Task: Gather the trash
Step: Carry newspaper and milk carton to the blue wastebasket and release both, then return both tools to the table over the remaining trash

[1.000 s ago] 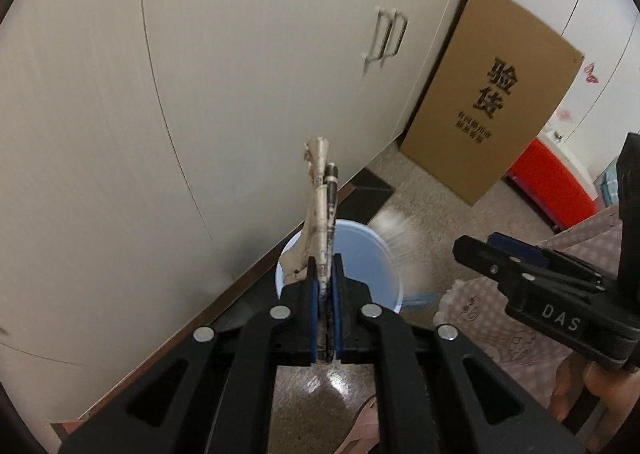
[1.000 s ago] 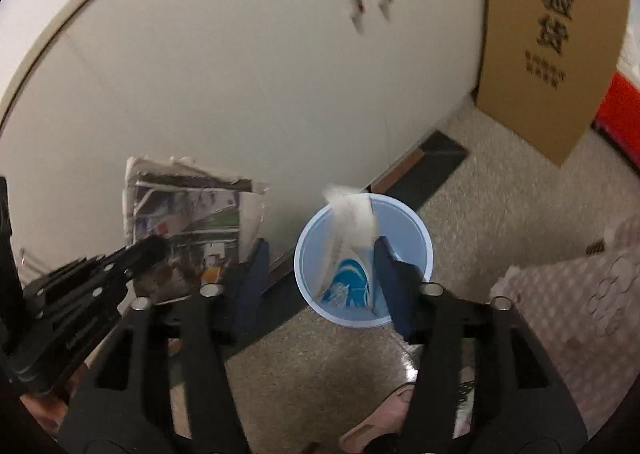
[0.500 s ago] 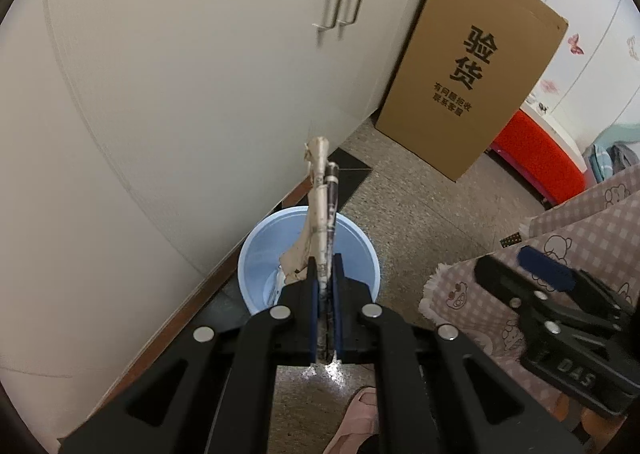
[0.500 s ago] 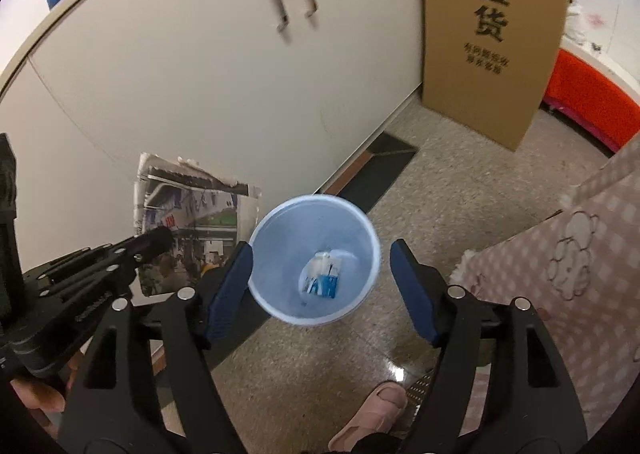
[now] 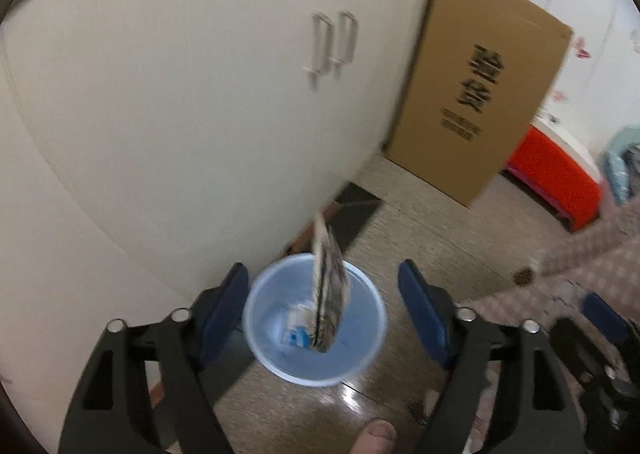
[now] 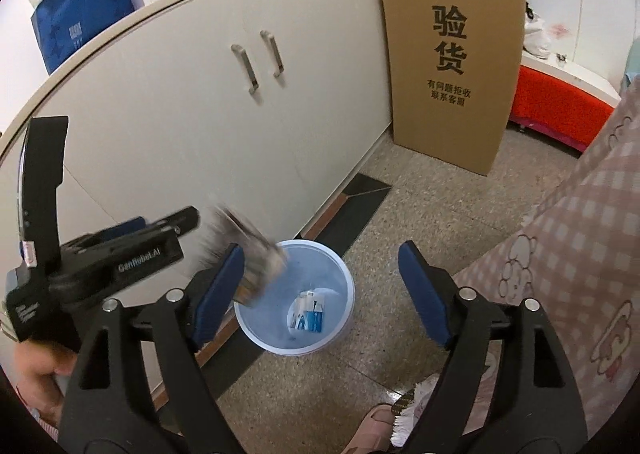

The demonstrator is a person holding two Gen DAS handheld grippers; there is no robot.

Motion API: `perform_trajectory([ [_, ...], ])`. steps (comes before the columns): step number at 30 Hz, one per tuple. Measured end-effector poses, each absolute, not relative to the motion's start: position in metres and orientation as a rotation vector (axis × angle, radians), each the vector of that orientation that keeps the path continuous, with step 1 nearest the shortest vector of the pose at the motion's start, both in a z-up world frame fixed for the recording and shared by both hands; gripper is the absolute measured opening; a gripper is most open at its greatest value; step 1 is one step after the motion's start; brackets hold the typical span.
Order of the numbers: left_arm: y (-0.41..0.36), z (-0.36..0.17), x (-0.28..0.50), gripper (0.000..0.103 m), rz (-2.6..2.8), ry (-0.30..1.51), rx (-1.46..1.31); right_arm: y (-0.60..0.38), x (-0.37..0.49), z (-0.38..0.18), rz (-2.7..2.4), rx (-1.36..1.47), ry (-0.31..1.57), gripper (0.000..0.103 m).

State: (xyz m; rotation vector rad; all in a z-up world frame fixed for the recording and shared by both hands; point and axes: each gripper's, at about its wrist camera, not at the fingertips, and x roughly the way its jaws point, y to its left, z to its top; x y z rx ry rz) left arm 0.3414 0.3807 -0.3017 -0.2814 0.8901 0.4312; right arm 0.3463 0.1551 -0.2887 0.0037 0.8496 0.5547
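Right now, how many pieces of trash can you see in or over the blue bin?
2: a folded newspaper in mid-air over the bin, and a blue-and-white packet on its bottom. More may be hidden underneath.

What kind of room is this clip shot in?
Probably a lived-in room at home, perhaps a bedroom or utility corner. White cabinet doors with metal handles run along a speckled floor, a flat cardboard box leans upright against them, and a small blue bin stands at their foot.

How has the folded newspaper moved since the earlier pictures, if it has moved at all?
Yes. The folded newspaper has left the left gripper, whose jaws now stand open, and is dropping, blurred, toward the blue bin beside the cabinet.
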Motion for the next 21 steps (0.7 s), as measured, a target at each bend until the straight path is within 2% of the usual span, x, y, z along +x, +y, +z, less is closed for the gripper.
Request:
perform_trajectory([
  [11,0.353,-0.264,0.295,0.077,0.383,0.851,-0.312,0.128,0.321,-0.243,0.544,0.021,0.791,0.079],
  [21,0.306,-0.177,0.248,0.079,0.332,0.684,-0.326,0.074,0.275,-0.154,0.549,0.107,0.634,0.082],
])
